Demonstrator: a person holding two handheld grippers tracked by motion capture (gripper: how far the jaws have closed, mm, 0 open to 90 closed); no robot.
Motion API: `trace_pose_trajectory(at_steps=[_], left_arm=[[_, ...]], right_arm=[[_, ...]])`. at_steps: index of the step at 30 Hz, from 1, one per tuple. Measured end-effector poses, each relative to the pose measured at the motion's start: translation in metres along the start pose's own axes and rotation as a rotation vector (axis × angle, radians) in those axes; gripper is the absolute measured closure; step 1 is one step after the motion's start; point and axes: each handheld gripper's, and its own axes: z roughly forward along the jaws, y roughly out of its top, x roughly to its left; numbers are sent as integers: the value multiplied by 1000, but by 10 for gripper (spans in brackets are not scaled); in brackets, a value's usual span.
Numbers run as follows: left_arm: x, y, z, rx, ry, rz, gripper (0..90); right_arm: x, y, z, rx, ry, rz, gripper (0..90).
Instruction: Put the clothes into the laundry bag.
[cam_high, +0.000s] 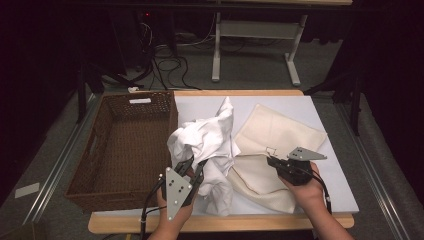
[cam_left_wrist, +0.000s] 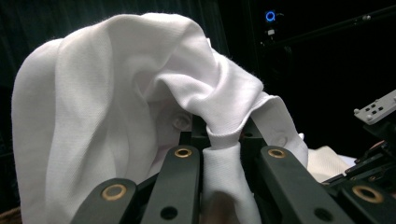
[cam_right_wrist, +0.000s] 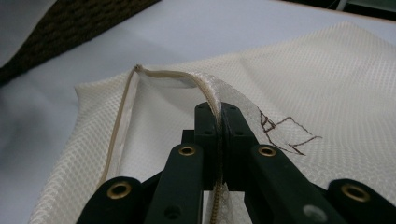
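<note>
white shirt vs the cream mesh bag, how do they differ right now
The white shirt is bunched and lifted in a heap; the cream mesh bag lies mostly flat. The shirt is smooth white knit; the bag is open-weave with a zipper edge. Shared: each is pinched by a tool, left tool and right tool.

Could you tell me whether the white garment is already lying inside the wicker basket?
No, the white garment is bunched on the table beside the wicker basket, pinched by the left gripper.

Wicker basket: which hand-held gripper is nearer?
Left. The left hand-held gripper, shut on the white cloth, sits beside the basket; the right hand-held gripper pinches the mesh bag farther off.
</note>
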Motion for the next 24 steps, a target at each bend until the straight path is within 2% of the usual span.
trace_pose_trajectory(at_steps=[4,8,10,12,16,19,21,24], left_arm=[[-9,1,9,-8,-24,3,825],[-22,-6,4,4,-55,44,825],[-26,-8,0,-1,-55,59,825],[-29,-10,-5,-8,-77,49,825],[-35,-13,-9,-18,-107,84,825],[-37,-12,-8,-27,-118,58,825],[-39,-14,-7,-20,-133,62,825],[-47,-18,-6,-10,-154,97,825]], right_arm=[[1,10,5,-23,4,13,875],[6,5,3,-22,2,2,875],[7,2,3,-23,5,2,874],[8,1,1,-27,9,0,874],[7,3,-6,-50,8,7,874],[6,4,-9,-65,12,24,873],[5,5,-9,-78,16,26,871],[4,6,-10,-82,17,32,871]])
